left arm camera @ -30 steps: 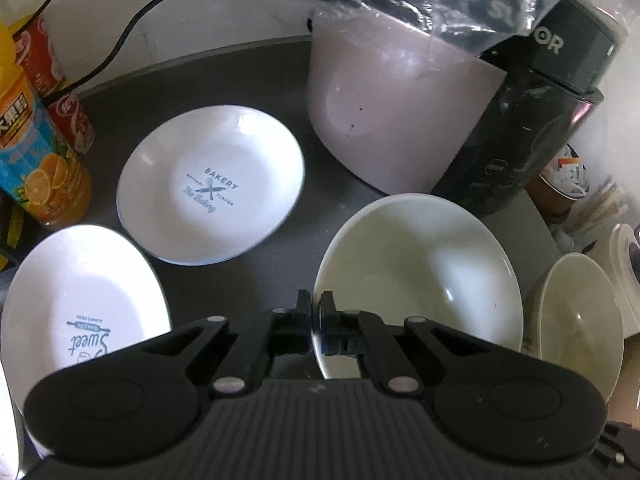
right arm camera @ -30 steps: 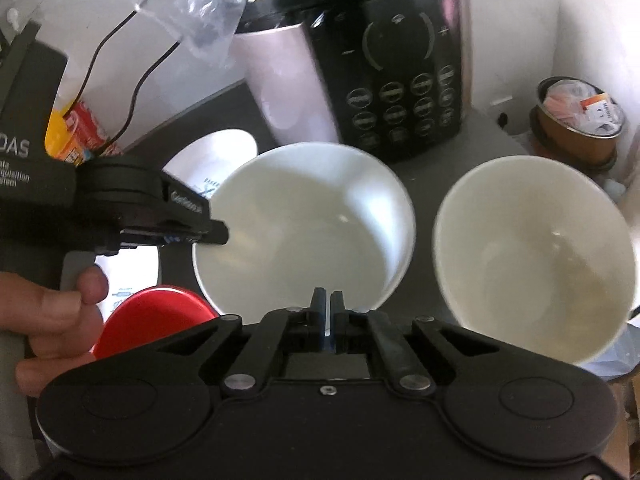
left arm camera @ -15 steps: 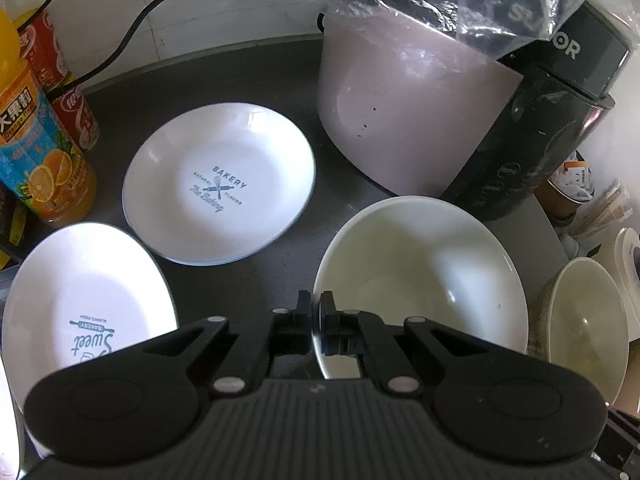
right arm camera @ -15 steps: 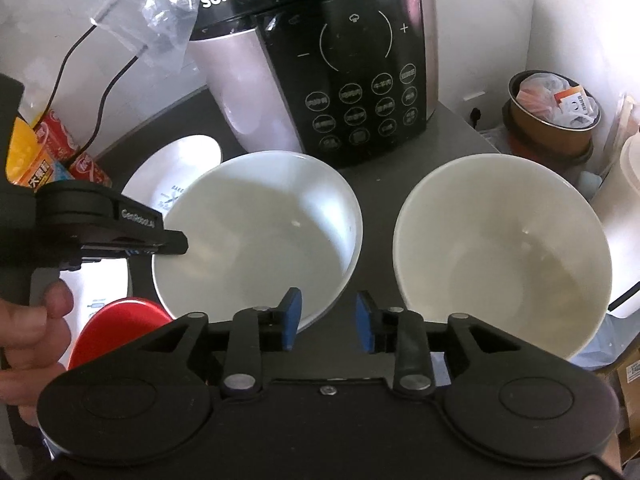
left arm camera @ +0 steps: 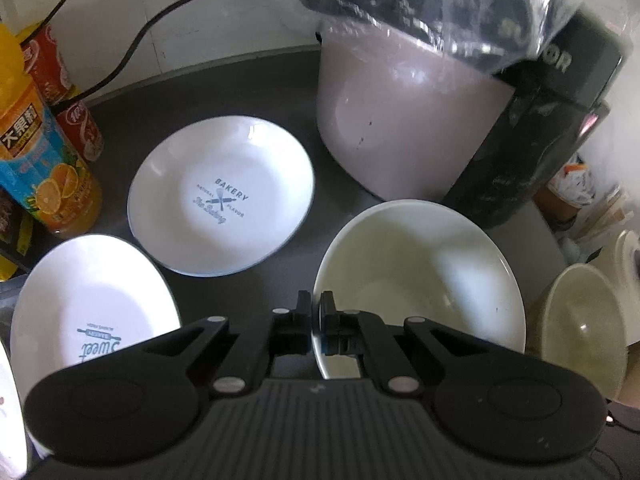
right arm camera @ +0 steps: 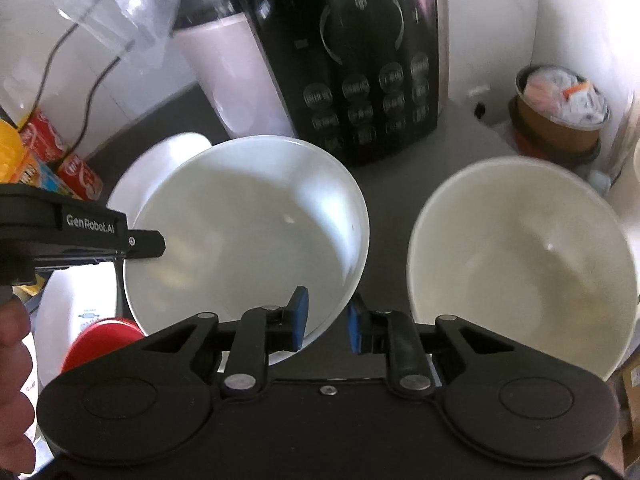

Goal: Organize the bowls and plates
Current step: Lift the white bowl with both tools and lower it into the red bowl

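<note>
Left claw (left arm camera: 316, 312) is closed on the near-left rim of the white bowl (left arm camera: 420, 280), one finger inside the wall and one outside. Right claw (right arm camera: 328, 316) stands parted, its blue pads (right arm camera: 300, 318) apart, with the near rim of the same white bowl (right arm camera: 248, 236) lying between them; no contact can be confirmed.

Left wrist view alone shows both plates in full: the "Bakery" plate (left arm camera: 222, 196) lies flat on the dark tabletop (left arm camera: 200, 96), far left of the white bowl, and the "Sweet" plate (left arm camera: 88, 300) lies near left, just beside it. An orange juice bottle (left arm camera: 44, 168) and red cans (left arm camera: 76, 124) stand at the far left edge.

Right wrist view alone shows the control panel of the black cooker (right arm camera: 360, 60), far behind the white bowl, and the cream bowl (right arm camera: 524, 260) in full, to the right of the white bowl and apart from it. A brown tub (right arm camera: 560, 112) sits far right. A red lid (right arm camera: 100, 340) and the person's hand (right arm camera: 14, 380) appear at the near left.

Both bowls are plain, glossy and upright; the cream bowl is yellower inside.
</note>
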A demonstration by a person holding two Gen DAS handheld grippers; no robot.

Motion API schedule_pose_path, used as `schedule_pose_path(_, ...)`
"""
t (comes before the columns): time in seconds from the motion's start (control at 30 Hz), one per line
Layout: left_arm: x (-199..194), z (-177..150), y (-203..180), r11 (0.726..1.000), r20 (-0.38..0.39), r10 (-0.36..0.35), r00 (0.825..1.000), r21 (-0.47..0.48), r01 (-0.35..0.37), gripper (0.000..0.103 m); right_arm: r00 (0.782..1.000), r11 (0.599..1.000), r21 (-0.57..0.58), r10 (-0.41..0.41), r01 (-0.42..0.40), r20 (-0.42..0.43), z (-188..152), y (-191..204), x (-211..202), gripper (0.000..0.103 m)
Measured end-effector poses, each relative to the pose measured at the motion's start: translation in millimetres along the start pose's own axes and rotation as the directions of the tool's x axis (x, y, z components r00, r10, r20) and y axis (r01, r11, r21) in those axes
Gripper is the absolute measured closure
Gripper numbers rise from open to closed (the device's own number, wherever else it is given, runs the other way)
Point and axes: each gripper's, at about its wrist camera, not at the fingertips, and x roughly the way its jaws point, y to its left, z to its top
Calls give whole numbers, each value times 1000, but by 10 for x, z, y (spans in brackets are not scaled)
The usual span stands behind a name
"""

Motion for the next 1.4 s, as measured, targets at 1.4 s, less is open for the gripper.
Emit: schedule_pose_path(1.4,-1207,-719,912,986,84,-27,996,-161,41,100,996,986,-155,74,-67,40,-569,846,-901,82)
